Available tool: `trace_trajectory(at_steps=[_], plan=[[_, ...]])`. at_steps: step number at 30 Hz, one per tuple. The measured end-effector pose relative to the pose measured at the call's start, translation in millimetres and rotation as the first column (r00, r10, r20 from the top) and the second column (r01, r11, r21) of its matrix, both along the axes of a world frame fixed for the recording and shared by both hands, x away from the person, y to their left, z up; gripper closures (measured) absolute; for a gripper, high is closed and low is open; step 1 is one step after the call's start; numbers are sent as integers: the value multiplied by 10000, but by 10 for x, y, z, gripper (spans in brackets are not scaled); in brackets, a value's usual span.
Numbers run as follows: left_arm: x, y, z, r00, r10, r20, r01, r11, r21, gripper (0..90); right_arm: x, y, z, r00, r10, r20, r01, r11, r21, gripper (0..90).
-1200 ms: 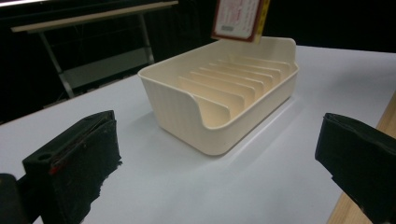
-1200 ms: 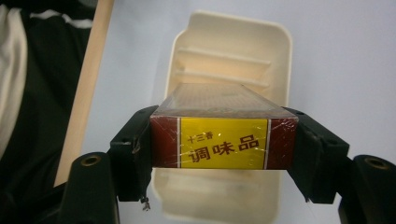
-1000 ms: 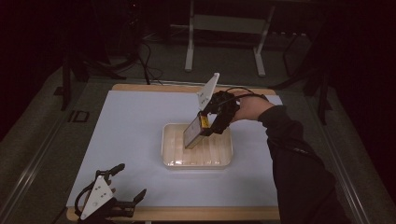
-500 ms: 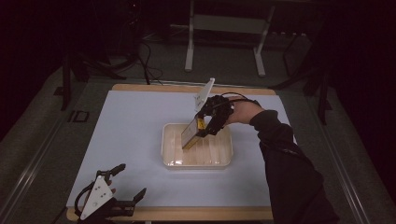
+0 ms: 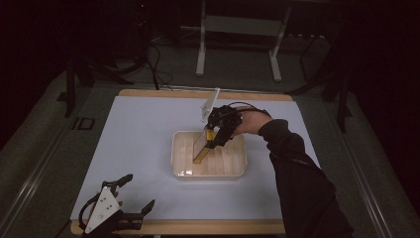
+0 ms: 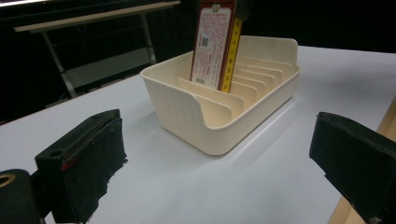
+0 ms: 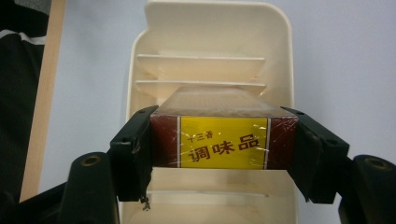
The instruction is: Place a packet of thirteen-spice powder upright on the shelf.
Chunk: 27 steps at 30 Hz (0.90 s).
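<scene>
A cream slotted tray (image 5: 208, 174) sits mid-table on the white mat. My right gripper (image 5: 214, 136) is shut on a flat red and yellow box (image 5: 200, 151), which leans with its lower end down between the tray's dividers. In the right gripper view the box (image 7: 224, 142) is clamped between both black fingers (image 7: 133, 149), above the tray (image 7: 215, 14). My left gripper (image 5: 140, 191) lies on the table at the front left, open and unheld. Its view looks at the tray (image 6: 210, 135) and the box (image 6: 212, 46) standing in it, between wide-apart pads (image 6: 88, 163).
The white mat (image 5: 138, 134) covers a wooden table whose front edge (image 5: 198, 227) runs just beside the left gripper. A dark-sleeved arm (image 5: 297, 173) reaches in from the lower right. Metal stand legs (image 5: 200, 49) stand on the floor beyond the table.
The right gripper has carried the box down and a little to the left, so its lower end now sits deeper among the dividers. The left gripper has not moved.
</scene>
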<state>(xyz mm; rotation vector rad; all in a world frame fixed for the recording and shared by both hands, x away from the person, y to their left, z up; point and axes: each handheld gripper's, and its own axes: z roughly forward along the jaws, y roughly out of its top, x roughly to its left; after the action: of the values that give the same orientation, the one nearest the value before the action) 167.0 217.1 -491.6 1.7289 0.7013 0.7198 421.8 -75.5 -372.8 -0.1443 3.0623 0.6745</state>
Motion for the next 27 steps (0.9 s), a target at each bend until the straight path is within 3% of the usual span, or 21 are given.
trace_trajectory(at_steps=[11, 19, 20, 27], plan=[[-1, -7, -1, 10000, 24, -50, -24, 10000, 35, 35, -2, 125, -149, 9996, -189, -195, 193, 9996, 213, 320], [-7, -8, 1, 9999, -100, 22, 100, 9999, -82, 35, -40, 272, -366, 9990, -134, -423, 120, 9994, -324, 317], [-8, -10, 1, 9999, -116, 27, 116, 9999, -65, 35, -44, 282, -384, 9988, -101, -479, 94, 9999, -142, 317], [-8, -8, 3, 9999, -93, 65, 93, 9999, -43, 35, -50, 296, -380, 9992, -86, -402, 79, 9998, -182, 315]])
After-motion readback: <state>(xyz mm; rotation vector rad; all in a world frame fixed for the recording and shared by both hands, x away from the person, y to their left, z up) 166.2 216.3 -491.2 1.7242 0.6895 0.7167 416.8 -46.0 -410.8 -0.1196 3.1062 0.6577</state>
